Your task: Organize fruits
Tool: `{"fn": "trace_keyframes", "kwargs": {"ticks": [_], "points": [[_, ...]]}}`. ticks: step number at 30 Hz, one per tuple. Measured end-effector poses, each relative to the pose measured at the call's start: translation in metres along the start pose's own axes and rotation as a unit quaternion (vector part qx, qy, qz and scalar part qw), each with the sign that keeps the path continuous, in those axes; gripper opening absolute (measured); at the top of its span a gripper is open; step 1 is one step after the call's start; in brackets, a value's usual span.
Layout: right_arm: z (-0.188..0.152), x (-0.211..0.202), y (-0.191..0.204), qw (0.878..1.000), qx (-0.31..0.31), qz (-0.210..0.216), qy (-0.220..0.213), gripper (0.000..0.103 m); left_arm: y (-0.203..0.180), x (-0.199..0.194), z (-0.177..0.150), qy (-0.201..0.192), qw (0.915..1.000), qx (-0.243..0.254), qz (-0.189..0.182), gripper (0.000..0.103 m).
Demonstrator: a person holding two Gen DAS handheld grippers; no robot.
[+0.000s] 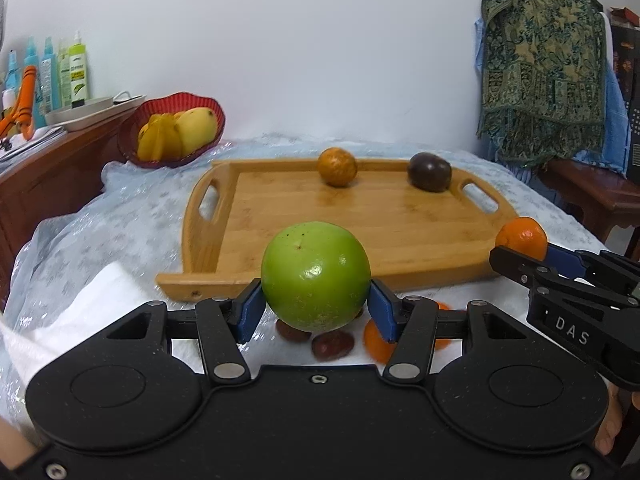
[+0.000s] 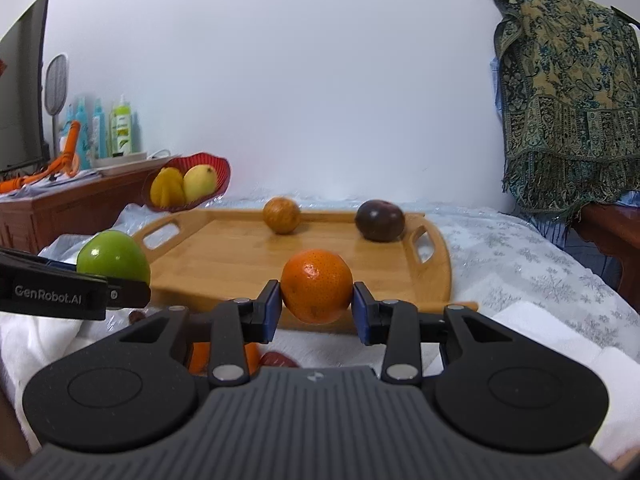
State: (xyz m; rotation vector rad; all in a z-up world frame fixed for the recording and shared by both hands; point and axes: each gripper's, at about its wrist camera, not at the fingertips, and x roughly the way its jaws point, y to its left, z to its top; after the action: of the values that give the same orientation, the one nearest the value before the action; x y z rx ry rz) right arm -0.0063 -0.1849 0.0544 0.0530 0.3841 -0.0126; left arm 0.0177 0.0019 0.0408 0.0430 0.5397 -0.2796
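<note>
Holding a round green apple clamped between the left gripper's blue pads, stem dimple tilted up and away, no long axis to speak of; likewise gripping a round orange tangerine in the right gripper, both above the wooden handled tray's near edge. Judged partway done: a speckled orange fruit and a dark purple fruit already on the tray, small red fruits and another orange one left on the cloth.

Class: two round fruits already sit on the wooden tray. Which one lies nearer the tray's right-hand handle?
The dark purple round fruit, beside the wooden tray's right handle slot. The speckled yellow-orange round fruit sits mid-way along the far rim.
</note>
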Motion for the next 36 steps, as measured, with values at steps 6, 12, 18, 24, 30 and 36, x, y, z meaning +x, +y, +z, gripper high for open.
{"fn": "trace_keyframes", "kwargs": {"ticks": [6,12,18,24,30,36], "points": [[0.009,0.01,-0.013,1.0,0.009,-0.003,-0.007,0.041,-0.008,0.009,0.014,-0.004,0.9999,0.004,-0.016,0.053],[0.019,0.024,-0.024,1.0,0.012,-0.008,-0.009,0.041,-0.019,0.024,0.029,-0.004,0.9995,0.004,-0.032,0.053],[0.031,0.043,-0.041,0.999,0.027,-0.016,-0.004,0.042,-0.028,0.042,0.043,-0.001,0.9991,0.001,-0.042,0.053],[0.039,0.063,-0.055,0.999,0.041,-0.021,0.007,0.042,-0.034,0.062,0.055,0.002,0.999,0.001,-0.044,0.053],[0.044,0.083,-0.065,0.998,0.051,-0.021,0.02,0.042,-0.037,0.083,0.064,0.007,0.9991,-0.001,-0.042,0.053],[0.048,0.099,-0.071,0.998,0.058,-0.016,0.034,0.042,-0.04,0.102,0.074,0.011,0.9992,-0.004,-0.039,0.053]]}}
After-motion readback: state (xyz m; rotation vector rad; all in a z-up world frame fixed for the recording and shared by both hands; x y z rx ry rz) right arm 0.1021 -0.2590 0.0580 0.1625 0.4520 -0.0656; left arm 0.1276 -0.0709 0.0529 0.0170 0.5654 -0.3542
